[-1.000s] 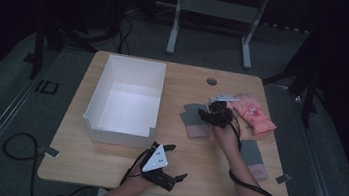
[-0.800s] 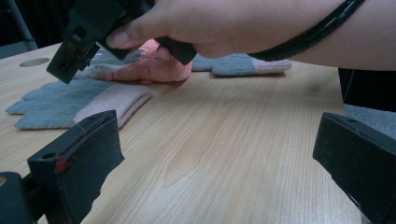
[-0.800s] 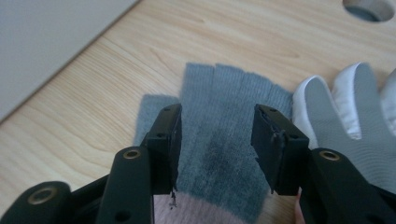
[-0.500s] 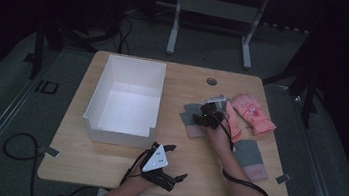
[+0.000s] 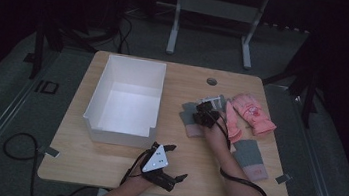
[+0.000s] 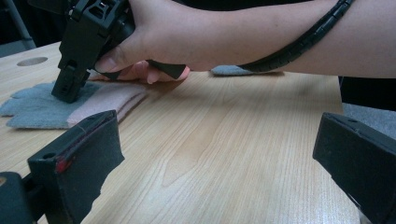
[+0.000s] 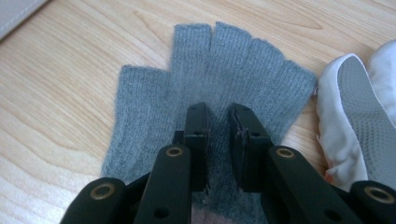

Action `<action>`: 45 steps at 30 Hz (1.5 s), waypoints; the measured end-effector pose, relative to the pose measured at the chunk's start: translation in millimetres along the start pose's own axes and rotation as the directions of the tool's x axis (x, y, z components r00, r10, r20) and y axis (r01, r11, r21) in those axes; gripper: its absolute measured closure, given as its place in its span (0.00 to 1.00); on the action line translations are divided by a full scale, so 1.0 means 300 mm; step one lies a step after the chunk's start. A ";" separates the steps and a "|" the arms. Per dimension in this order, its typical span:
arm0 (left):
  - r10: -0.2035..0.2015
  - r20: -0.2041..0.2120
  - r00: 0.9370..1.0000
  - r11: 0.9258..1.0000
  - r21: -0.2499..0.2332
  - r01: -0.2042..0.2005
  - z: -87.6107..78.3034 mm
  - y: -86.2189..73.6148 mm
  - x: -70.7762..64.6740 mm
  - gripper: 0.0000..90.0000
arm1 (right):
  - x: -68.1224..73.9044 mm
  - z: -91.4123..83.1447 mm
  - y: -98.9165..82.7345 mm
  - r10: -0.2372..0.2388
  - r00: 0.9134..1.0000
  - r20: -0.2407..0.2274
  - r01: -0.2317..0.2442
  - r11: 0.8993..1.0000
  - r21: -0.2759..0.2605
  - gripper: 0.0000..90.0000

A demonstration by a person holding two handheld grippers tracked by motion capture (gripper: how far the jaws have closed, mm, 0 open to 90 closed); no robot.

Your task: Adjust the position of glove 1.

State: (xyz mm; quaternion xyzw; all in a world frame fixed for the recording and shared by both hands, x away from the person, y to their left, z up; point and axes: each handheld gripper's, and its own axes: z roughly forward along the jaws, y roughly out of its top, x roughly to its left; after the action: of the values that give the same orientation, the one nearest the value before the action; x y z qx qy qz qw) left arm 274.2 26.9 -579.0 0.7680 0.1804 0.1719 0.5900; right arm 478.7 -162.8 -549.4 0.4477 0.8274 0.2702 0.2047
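High view first: the wooden table (image 5: 104, 162) carries a white bin (image 5: 124, 99) on its left half. Right of the bin lies a grey fingerless glove (image 5: 191, 117) with a pink cuff, and farther right a pink glove (image 5: 254, 113) sits toward the far edge, while a second grey glove (image 5: 251, 158) rests nearer the person's side. The right gripper (image 5: 204, 116) stands on the grey fingerless glove (image 7: 219, 93), pointing down. Its jaws have just been closing and now stand narrowly apart with a fold of the grey knit pinched between them. Just beside that glove's fingertips lies a white and grey glove (image 7: 355, 121). The left gripper (image 5: 166, 165) rests at the near edge, jaws wide apart over bare wood, gripping nothing.
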 end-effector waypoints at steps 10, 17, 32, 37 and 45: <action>0.003 -0.001 1.000 1.000 -0.002 -0.003 -0.001 0.000 0.000 0.01 | 0.043 -0.183 0.019 0.072 0.996 -0.051 -0.077 0.992 -0.100 0.93; 0.007 -0.003 1.000 1.000 0.000 -0.007 0.000 0.000 -0.003 0.01 | 0.103 -0.366 -0.027 0.069 0.997 -0.041 -0.075 0.979 -0.190 0.93; 0.008 -0.007 1.000 1.000 0.000 -0.008 0.001 0.000 -0.005 0.01 | 0.141 -0.428 -0.274 0.213 0.976 -0.047 -0.217 0.967 -0.132 0.93; 0.012 -0.007 1.000 1.000 0.003 -0.012 0.000 0.000 -0.005 0.01 | 0.143 -0.396 -0.314 0.233 0.972 -0.038 -0.236 0.966 -0.107 0.93; 0.014 -0.006 1.000 1.000 0.007 -0.014 0.002 0.001 -0.006 0.01 | 0.143 -0.309 -0.361 0.248 0.969 -0.023 -0.249 0.967 -0.054 0.91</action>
State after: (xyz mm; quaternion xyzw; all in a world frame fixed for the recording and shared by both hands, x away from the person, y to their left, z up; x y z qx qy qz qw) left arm 273.0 25.5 -579.0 0.7708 0.1771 0.1777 0.5855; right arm 334.5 -199.8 -550.5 0.5396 0.7586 0.3205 0.1752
